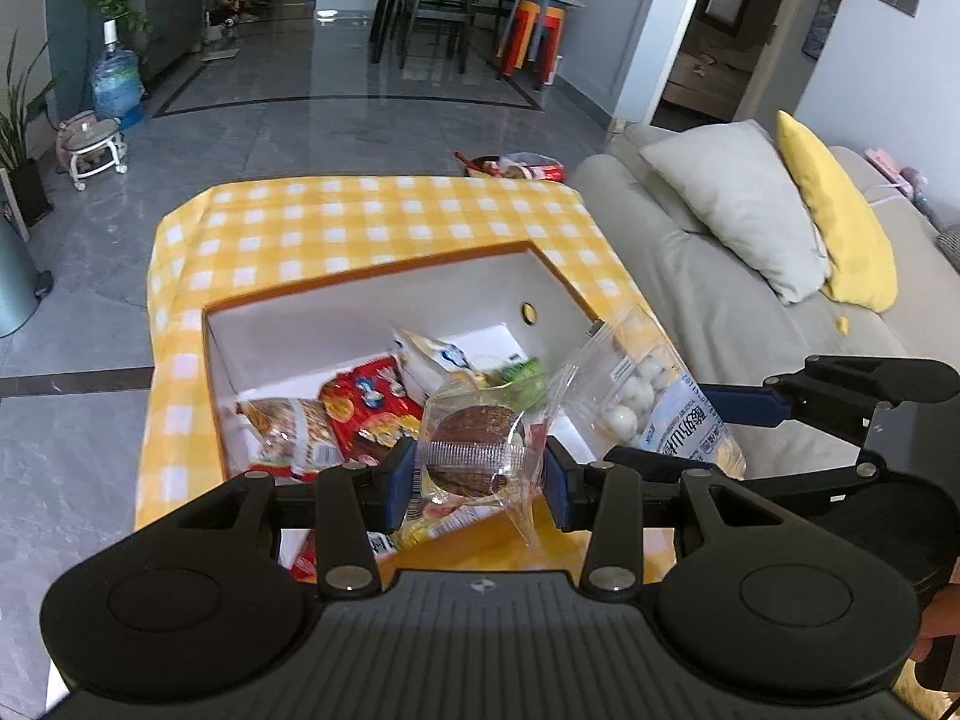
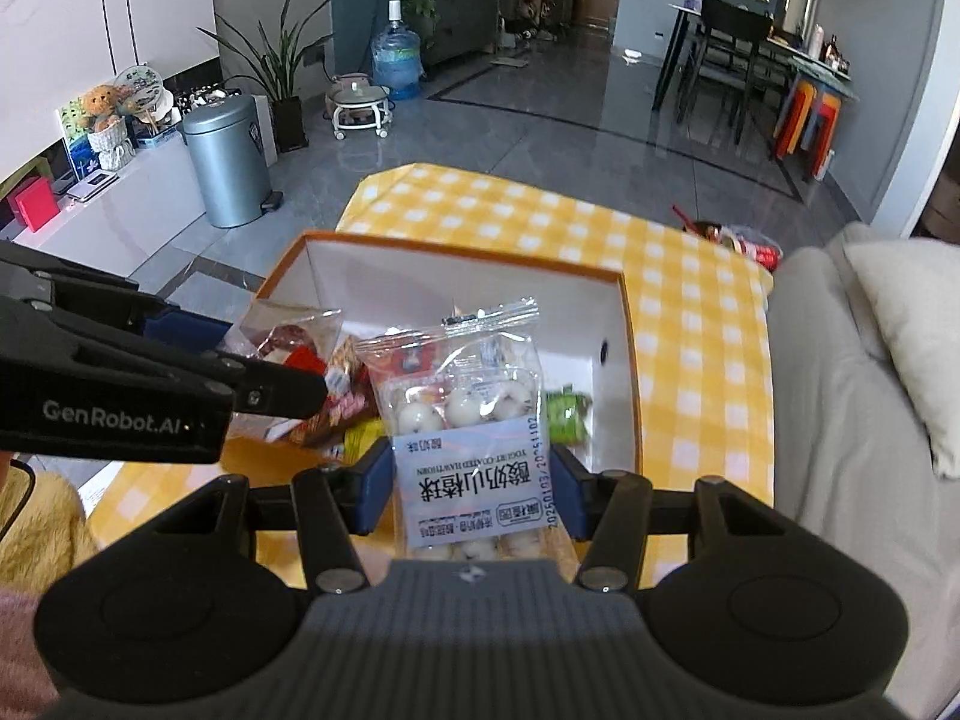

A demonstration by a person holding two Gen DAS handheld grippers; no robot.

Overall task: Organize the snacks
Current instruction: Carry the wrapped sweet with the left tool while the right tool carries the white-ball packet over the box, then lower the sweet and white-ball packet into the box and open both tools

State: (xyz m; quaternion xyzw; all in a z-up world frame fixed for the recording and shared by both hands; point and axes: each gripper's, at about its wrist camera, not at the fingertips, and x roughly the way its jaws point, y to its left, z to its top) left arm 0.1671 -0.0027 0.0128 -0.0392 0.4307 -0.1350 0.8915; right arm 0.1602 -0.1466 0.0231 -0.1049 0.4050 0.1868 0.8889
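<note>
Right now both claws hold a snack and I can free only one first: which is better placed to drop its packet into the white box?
Probably the right claw: its yogurt ball packet hangs over the white box. The left claw, holding a clear-wrapped cake, sits at the near rim.

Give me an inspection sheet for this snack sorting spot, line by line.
Surface: yellow checked cloth over a low table.
Job's things: open white box holding several snack packs; a red pack lies inside.
Clutter: snack wrappers beyond the table's far edge.
Grippers: left gripper shut on a clear cake pack; right gripper shut on a bag of white balls.
Cables: thin black lead by a sleeve.
Surroundings: grey sofa, water jug, bin.
</note>
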